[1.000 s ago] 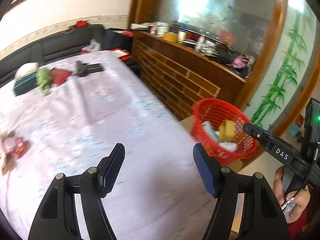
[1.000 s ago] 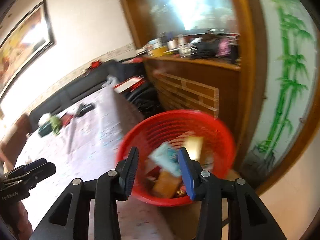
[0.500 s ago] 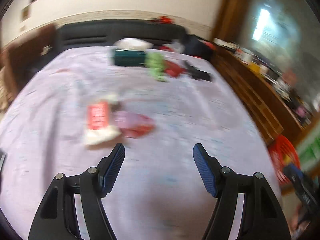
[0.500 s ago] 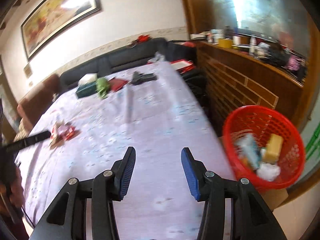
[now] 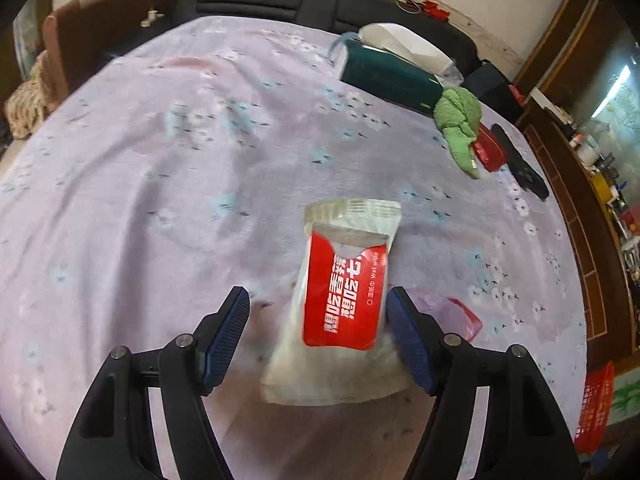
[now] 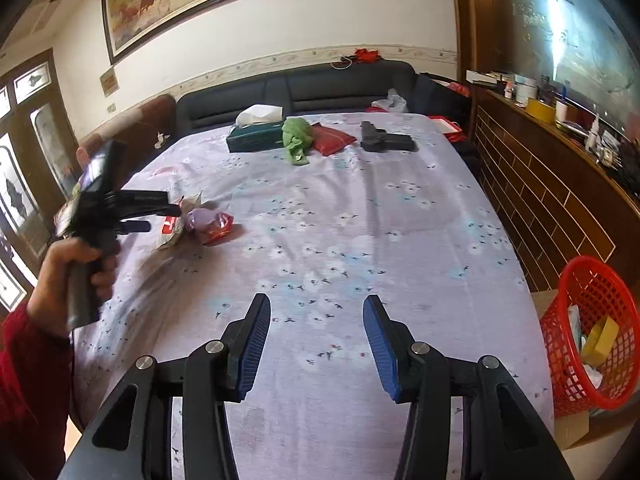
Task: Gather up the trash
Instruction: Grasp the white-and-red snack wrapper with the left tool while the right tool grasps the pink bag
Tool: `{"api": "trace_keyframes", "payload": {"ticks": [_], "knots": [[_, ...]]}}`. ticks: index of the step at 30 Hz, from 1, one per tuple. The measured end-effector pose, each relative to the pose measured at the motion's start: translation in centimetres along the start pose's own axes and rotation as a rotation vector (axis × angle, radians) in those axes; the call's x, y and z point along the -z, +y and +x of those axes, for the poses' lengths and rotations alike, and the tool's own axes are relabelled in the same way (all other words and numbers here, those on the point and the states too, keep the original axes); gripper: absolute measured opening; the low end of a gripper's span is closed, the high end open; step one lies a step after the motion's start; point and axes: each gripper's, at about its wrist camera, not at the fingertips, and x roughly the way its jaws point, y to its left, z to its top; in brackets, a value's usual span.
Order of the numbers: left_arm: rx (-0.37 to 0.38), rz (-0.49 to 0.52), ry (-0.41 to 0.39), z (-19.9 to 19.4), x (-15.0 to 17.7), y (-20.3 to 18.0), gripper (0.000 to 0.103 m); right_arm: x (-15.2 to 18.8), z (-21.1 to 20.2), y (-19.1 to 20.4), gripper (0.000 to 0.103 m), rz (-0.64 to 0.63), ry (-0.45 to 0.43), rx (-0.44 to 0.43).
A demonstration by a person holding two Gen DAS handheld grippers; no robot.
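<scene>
Left gripper (image 5: 318, 334) swung from basket to wipes packet (image 5: 340, 300), jaws wide, straddling it. Packet looked light, soft, slippery; pinch across middle. Right gripper (image 6: 316, 344) wide, empty.

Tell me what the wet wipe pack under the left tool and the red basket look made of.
Wet wipe pack: soft plastic film, pale and slightly glossy, with a red printed label; its crimped end seal and wrinkles suggest this. Red basket: likely rigid moulded plastic, given the uniform open lattice wall. The left tool is open around the pack.

The left wrist view looks down close on the table (image 5: 160, 160); the right wrist view surveys the same table (image 6: 400, 240) from farther back.
</scene>
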Motion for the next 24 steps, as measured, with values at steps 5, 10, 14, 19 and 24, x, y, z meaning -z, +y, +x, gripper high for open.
{"api": "trace_keyframes", "payload": {"ticks": [5,10,14,19,24], "knots": [[0.011,0.013,-0.024,0.9,0.6,0.4,0.052,-1.1,1.3,1.1,0.053,-0.011,0.035,-0.043],[0.028,0.008,-0.089,-0.3,0.9,1.7,0.040,-3.4,3.4,3.6,0.058,-0.040,0.051,-0.112],[0.014,-0.014,-0.144,-1.6,0.7,3.0,0.040,-5.6,7.4,6.0,0.064,-0.072,0.086,-0.177],[-0.016,-0.001,-0.181,-2.1,0.6,2.8,0.040,-8.3,14.1,9.0,0.065,-0.091,0.142,-0.273],[-0.022,-0.034,-0.190,-2.4,0.4,3.7,0.040,-10.1,20.0,10.6,0.066,-0.068,0.186,-0.312]]}}
